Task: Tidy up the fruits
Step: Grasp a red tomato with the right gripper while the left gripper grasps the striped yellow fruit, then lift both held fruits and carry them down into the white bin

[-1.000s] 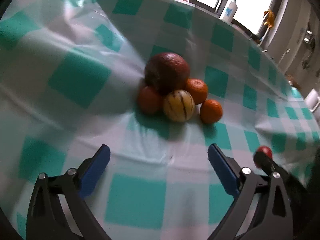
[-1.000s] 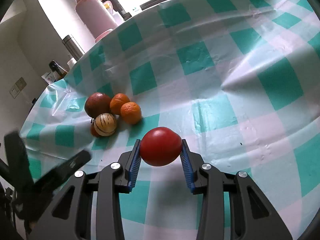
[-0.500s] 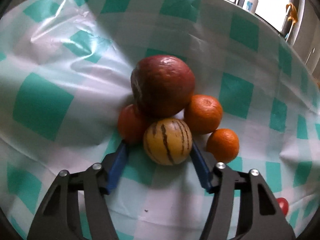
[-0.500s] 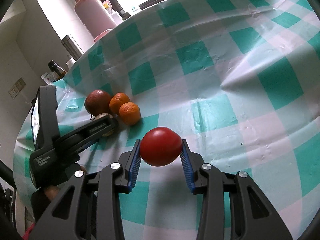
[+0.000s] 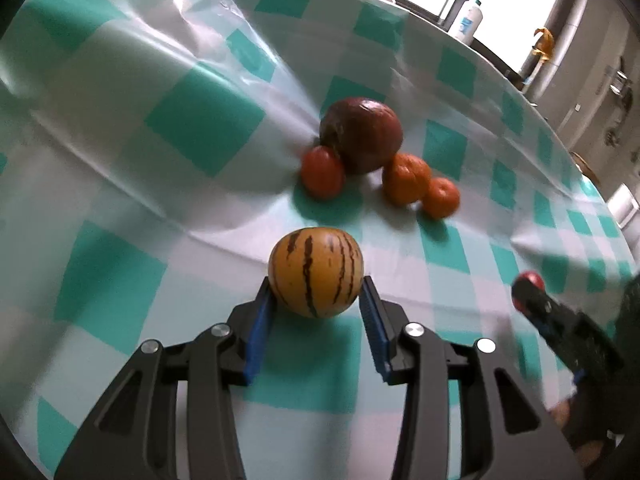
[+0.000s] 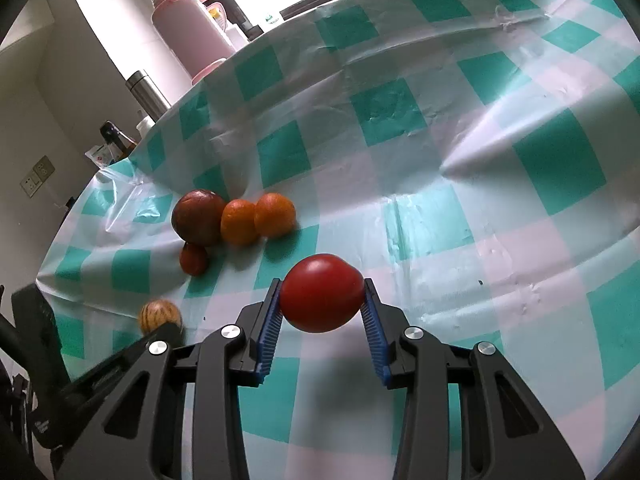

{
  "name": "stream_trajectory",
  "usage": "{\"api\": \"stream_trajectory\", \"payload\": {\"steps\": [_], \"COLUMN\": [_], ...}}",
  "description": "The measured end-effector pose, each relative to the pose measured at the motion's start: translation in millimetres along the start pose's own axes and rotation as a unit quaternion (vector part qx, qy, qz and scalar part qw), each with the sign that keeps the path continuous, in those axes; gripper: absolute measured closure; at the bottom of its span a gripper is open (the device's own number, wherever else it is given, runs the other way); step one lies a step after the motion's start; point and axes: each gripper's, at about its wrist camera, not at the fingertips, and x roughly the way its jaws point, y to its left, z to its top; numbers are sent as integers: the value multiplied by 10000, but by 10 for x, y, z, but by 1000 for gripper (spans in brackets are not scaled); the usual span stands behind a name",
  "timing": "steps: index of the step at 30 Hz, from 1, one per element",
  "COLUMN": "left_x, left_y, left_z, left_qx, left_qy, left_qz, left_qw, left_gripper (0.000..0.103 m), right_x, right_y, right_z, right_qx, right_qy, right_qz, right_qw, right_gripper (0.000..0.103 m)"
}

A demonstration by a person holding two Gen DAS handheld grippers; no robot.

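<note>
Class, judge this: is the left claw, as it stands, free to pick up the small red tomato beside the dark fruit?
Probably not: the left claw is shut on the striped fruit.

Striped yellow fruit (image 5: 315,272) between left hand-held gripper (image 5: 316,300) pads — pinched, just closed.

1. The left wrist view looks forward and steeply down along its own black two-finger gripper with blue pads (image 5: 316,312), close over the teal-and-white checked plastic tablecloth (image 5: 192,128), facing a bright window.
2. The right wrist view looks forward and down along its own black gripper with blue pads (image 6: 322,312), equally close to the same cloth (image 6: 552,160), facing a window and a pink thermos jug (image 6: 188,28).
3. Both views share the cluster of fruit: a large dark red-brown round fruit (image 5: 362,140) (image 6: 198,218) and two oranges (image 5: 406,178) (image 6: 256,220).
4. Each view catches the other gripper at its edge: the right one at the left view's lower right, the left one at the right view's lower left.
</note>
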Motion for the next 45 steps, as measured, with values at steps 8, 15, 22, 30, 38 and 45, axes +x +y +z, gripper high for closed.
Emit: {"api": "stream_trajectory", "payload": {"steps": [8,15,22,30,38,45], "left_x": [-16,24,-32,-80,-306,-483], "left_y": [127,56,88,60,-65,-209], "left_z": [70,83,26,-10,-135,-371], "left_qx": [-15,272,180,205,465,681], "left_qy": [-83,-51,-78,-148,-429,-496], "left_qz": [155,335,215,94,-23,-333], "left_qw": [9998,9991,9996,9996,9980,9959], "left_gripper": [19,57,58,58,57,57], "right_x": [-4,-5,-5,-90,-441,-658], "right_y": [1,6,21,17,42,96], "right_z": [-5,-7,-12,-73,-359,-572], "right_qx": [-24,-35,-66,-82,-42,-168], "right_qy": [34,40,39,-9,-189,-159], "right_qz": [3,6,37,166,330,475], "right_qw": [10000,10000,10000,9998,9993,9986], "right_gripper": [62,62,63,63,63,63]}}
